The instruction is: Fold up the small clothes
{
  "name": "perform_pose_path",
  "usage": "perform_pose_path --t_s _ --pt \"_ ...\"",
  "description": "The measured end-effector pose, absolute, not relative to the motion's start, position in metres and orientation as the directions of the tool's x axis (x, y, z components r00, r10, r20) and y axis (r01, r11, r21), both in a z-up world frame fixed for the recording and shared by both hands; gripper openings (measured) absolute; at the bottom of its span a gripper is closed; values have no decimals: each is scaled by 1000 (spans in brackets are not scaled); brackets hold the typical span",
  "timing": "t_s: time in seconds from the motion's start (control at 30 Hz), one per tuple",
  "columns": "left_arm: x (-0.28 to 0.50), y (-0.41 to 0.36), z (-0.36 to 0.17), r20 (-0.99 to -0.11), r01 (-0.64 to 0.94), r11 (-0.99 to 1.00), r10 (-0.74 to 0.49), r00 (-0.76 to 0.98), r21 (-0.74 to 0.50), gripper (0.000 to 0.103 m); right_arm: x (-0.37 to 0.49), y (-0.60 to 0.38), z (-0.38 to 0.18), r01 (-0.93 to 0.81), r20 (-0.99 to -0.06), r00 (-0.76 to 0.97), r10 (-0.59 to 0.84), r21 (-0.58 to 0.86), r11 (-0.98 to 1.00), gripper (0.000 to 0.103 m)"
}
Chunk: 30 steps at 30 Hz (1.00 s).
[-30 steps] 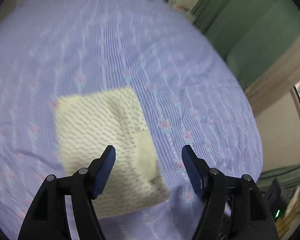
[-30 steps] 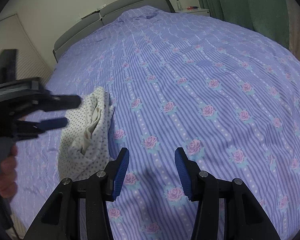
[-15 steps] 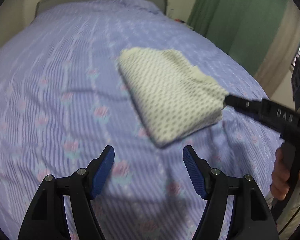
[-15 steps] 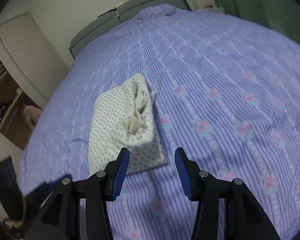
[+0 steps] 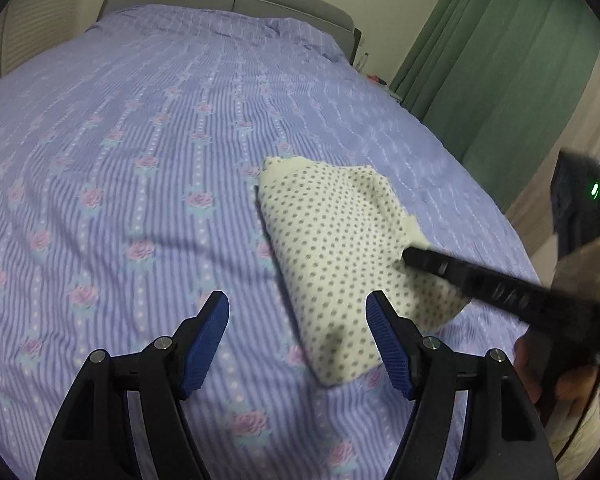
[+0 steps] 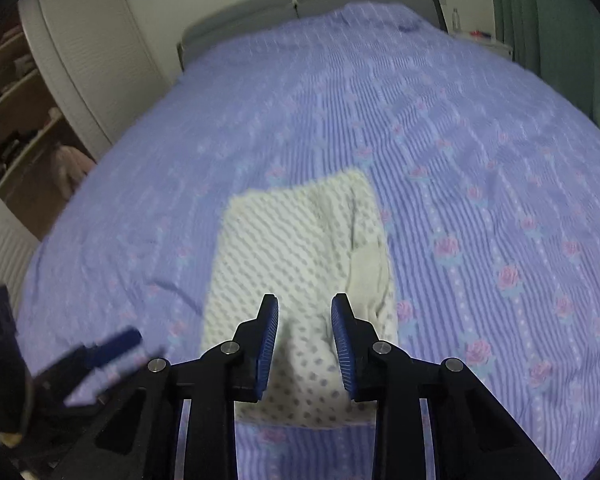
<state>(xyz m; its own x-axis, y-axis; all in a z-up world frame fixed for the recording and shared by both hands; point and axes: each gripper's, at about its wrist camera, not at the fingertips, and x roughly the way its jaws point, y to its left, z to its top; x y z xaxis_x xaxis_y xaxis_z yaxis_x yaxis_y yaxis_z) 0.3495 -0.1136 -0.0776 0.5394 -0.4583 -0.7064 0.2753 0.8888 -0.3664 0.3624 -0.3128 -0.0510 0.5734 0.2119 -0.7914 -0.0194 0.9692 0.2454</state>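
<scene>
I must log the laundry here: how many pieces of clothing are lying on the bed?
1. A folded dotted garment lies on the purple bedspread, just ahead of the right gripper. Nothing else shows; folds may hide more.

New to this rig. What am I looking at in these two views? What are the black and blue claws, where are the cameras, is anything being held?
No robot here: a person holds a two-finger gripper in each hand, and each gripper carries a fisheye camera looking forward along its blue-padded fingers.

The left wrist view shows the left gripper open, holding nothing, above the bed with its purple flowered cover. The black bar entering from the right there is the right gripper, its tip at the cloth's edge.

The right wrist view shows the right gripper from its own camera, jaws apart, over the near end of the folded polka-dot garment. It does not appear to be gripping it.

The garment lies flat on the bed, already folded into a rough rectangle.
</scene>
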Motion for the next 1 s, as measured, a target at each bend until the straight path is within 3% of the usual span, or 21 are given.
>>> perform_pose_path --t_s 0.17,0.3,0.4,0.6,0.77,0.83,0.87,0.9,0.93,1.0 --pt "360 -117 -88 -718 278 880 -474 510 -384 72 357 -331 -72 56 -795 549 256 341 939 29" --pt "365 -124 -110 -756 271 883 -468 457 -383 72 351 -340 -79 55 -759 562 328 430 901 15" --pt "364 -128 -121 -770 267 884 -466 435 -384 72 340 -348 -73 50 -706 602 373 500 865 12" --pt "362 -135 -127 -793 281 902 -425 437 -328 75 324 -349 -63 44 -676 665 319 462 886 8" --pt "354 -138 -119 -795 275 904 -420 437 -326 75 321 -366 -69 86 -707 650 278 432 898 8" --pt "351 -137 -115 -791 278 904 -421 445 -325 75 315 -367 -63 62 -680 666 307 460 886 12" --pt "350 -135 -112 -788 276 906 -416 454 -319 75 314 -365 -60 49 -670 670 319 469 882 17" --pt "348 -134 -108 -778 279 908 -413 474 -311 75 315 -364 -58 42 -667 673 320 466 884 31" --pt "346 -133 -106 -770 281 910 -410 489 -306 75 318 -358 -55 36 -669 678 305 445 895 35" --pt "345 -133 -100 -757 280 916 -397 519 -288 78 324 -351 -56 20 -681 663 310 430 902 35"
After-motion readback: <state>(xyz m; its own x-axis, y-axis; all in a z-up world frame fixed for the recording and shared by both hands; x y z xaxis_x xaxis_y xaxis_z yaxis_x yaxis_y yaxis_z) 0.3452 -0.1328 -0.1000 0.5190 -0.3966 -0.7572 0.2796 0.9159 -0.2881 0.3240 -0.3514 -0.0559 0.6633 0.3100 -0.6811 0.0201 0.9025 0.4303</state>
